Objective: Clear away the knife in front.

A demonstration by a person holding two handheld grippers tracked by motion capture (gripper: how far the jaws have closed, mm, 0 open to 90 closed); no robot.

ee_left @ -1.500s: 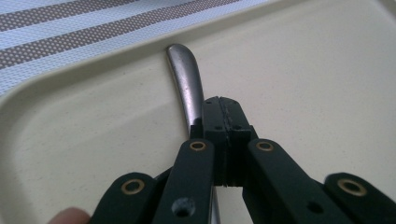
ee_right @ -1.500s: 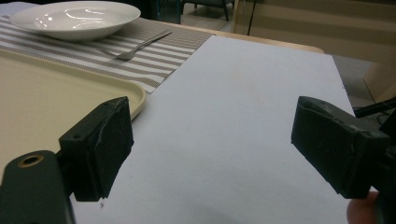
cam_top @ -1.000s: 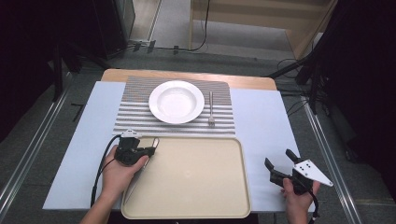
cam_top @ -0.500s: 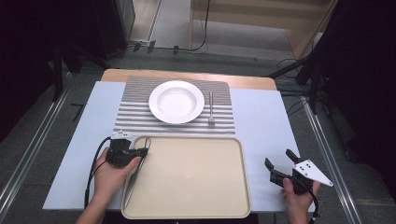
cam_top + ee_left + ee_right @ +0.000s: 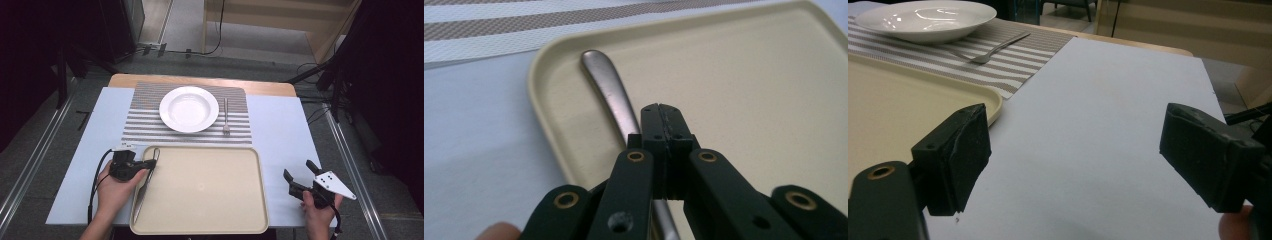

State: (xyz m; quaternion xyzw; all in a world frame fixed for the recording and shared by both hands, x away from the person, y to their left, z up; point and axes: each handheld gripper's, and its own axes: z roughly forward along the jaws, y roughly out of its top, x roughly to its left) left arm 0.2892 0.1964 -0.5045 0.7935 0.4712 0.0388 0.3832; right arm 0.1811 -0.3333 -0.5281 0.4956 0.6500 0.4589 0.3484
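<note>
High view: my left gripper (image 5: 131, 166), jaws pressed together, sits directly over the knife (image 5: 145, 184) lying near-to-far along the left edge of the tray (image 5: 210, 200), while my right gripper (image 5: 300, 180), jaws apart, waits well off to the right.

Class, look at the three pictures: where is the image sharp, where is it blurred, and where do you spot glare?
High view: evenly lit table, dark surroundings, all fairly sharp. Left gripper view: the tongs are sharp, while the knife handle and tray go soft with distance. Right gripper view: the near tongs are blurred, and bright glare sits on the white plate.
</note>
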